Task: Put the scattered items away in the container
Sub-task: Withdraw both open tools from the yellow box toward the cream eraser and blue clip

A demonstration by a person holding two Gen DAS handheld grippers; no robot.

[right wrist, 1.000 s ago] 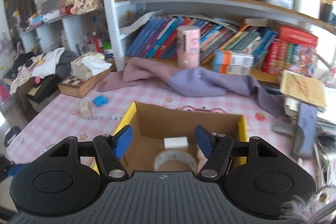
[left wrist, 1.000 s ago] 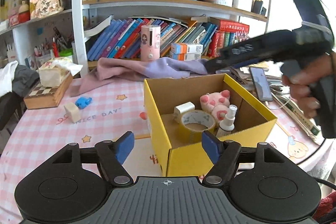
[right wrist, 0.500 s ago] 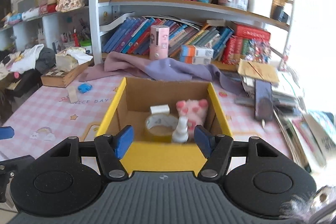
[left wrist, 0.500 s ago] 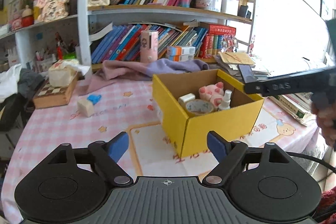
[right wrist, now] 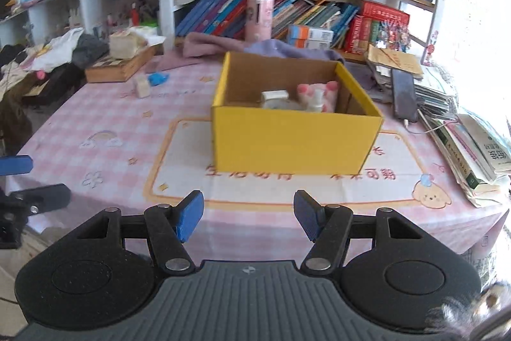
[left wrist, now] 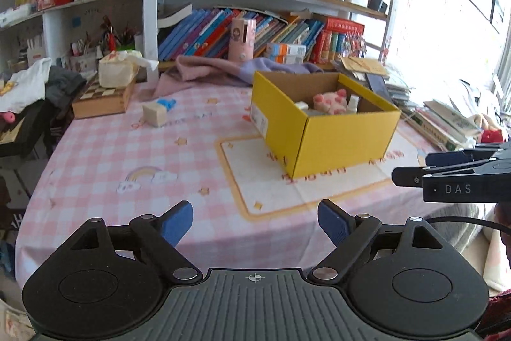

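1. Both my tongs have pulled back from the yellow box, which sits mid-surface holding a pink toy.
2. Left tongs have just been opening and are spread, empty; right tongs are parted, empty.
3. A cream block and blue piece remain far left; reaching across, I could knock the box.
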